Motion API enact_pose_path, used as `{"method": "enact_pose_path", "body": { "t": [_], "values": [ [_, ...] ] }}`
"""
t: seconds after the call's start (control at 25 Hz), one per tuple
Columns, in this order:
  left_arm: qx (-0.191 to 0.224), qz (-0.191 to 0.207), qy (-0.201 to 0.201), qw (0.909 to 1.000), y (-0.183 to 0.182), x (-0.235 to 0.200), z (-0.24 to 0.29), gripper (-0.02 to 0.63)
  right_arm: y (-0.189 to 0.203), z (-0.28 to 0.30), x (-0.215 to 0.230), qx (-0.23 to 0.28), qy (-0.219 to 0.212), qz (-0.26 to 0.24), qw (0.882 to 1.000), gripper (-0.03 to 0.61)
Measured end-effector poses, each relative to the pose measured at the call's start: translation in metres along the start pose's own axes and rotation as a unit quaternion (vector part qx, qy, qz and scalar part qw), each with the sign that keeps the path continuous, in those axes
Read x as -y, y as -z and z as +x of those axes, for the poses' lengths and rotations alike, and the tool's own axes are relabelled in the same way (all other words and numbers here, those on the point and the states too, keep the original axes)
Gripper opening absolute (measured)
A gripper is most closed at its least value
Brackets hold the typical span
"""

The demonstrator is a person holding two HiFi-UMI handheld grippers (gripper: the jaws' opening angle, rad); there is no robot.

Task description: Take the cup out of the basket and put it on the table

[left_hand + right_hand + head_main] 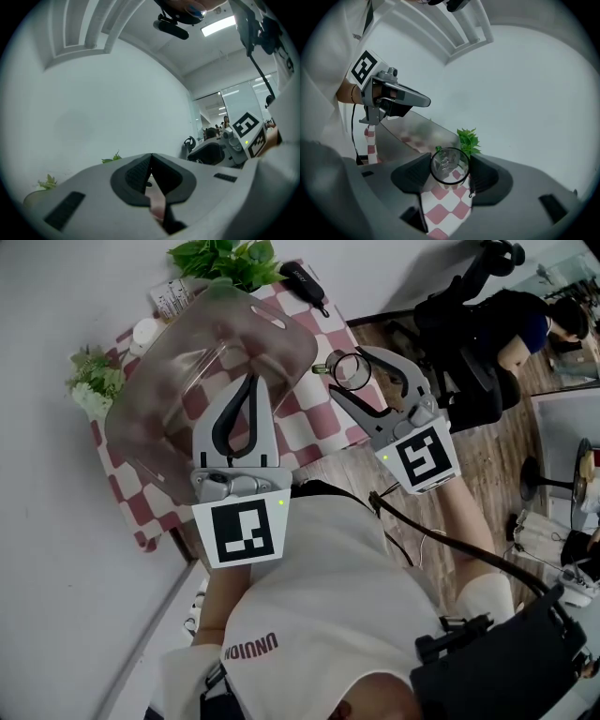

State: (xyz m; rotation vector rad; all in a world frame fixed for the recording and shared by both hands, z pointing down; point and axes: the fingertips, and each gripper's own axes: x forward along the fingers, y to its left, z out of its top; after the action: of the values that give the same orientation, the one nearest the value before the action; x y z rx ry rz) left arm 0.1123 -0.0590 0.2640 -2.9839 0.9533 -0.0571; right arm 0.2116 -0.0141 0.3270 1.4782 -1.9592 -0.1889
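Note:
A clear glass cup (349, 369) with a dark rim sits between the jaws of my right gripper (350, 366), held above the table's right edge; in the right gripper view the cup (450, 165) fills the gap of the gripper (450, 169). The translucent smoky plastic basket (178, 381) is tilted up over the checkered table (314, 423). My left gripper (251, 382) is shut on its near rim. In the left gripper view the jaws (151, 163) are pressed together on a thin pinkish edge. The basket (410, 133) shows nothing inside.
Green plants (225, 259) (92, 381), a white bottle (143, 332), a small box (173, 298) and a black pouch (307, 282) stand along the table's far side by the wall. A person at an office chair (487, 334) sits to the right on the wooden floor.

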Motion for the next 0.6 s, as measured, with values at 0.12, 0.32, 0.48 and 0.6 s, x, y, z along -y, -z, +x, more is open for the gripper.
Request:
{"method": "enact_pose_path", "body": {
  "t": [0.12,0.32,0.48,0.6],
  "values": [
    [0.001,0.001,0.004,1.0000,0.001,0.003,0.001,0.013,0.005,-0.002,-0.001,-0.004,0.002,0.005,1.000,0.278],
    [0.002,0.001,0.010,0.9999,0.004,0.008,0.001,0.012,0.015,-0.004,-0.006,-0.011,0.003,0.013,1.000,0.278],
    [0.001,0.003,0.015,0.9999,0.005,0.012,0.003,0.013,0.023,-0.004,-0.009,-0.014,0.005,0.027,1.000,0.278],
    [-0.001,0.004,0.017,0.9998,0.006,0.013,0.004,0.012,0.030,-0.003,-0.011,-0.008,0.010,0.058,0.998,0.278]
  ]
}}
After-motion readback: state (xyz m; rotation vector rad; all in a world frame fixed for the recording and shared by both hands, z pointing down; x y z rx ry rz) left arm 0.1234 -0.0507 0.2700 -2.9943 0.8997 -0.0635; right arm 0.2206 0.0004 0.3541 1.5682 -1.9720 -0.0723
